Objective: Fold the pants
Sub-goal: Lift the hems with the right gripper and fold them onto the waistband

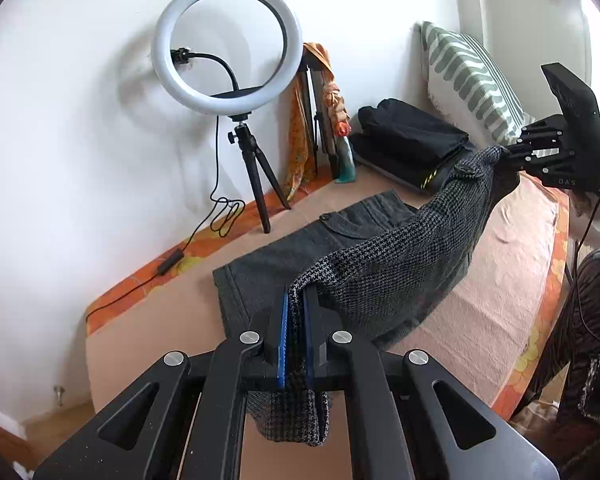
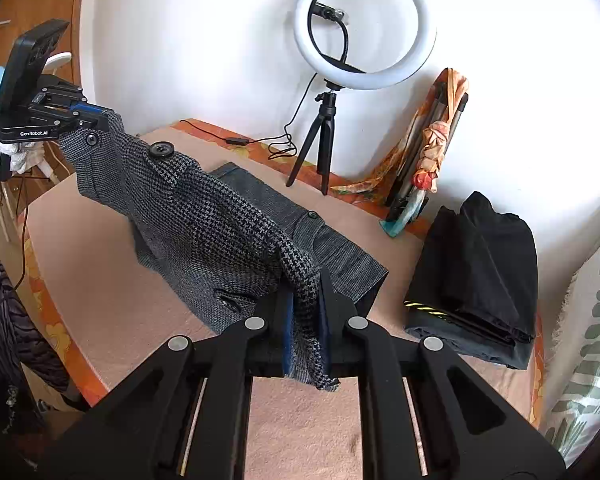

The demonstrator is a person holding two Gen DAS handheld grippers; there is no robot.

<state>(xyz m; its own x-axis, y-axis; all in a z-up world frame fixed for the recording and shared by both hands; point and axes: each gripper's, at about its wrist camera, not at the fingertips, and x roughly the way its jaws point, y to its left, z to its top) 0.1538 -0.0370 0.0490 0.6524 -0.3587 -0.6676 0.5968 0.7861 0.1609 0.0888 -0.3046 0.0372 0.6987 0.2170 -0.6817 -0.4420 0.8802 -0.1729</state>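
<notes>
The left tool is clenched on a corner of the grey houndstooth woven pants, with a flap of fabric hanging out behind its blue-padded fingers. The right tool is likewise clamped on another edge of the same pants, cloth bunched between its black fingers. Each tool shows in the other's view: the right tool grips the fabric at its far upper end, and the left tool holds the waistband near a large black button. Between the two tools the upper part of the pants hangs lifted in the air, while the lower part lies flat on the pink bedspread of the bed.

Beyond the pants, a white ring light on a black tripod stands on the bed near the white wall. Beside it leans a folded stand wrapped in orange patterned cloth. A stack of folded black garments lies near a green-and-white patterned pillow.
</notes>
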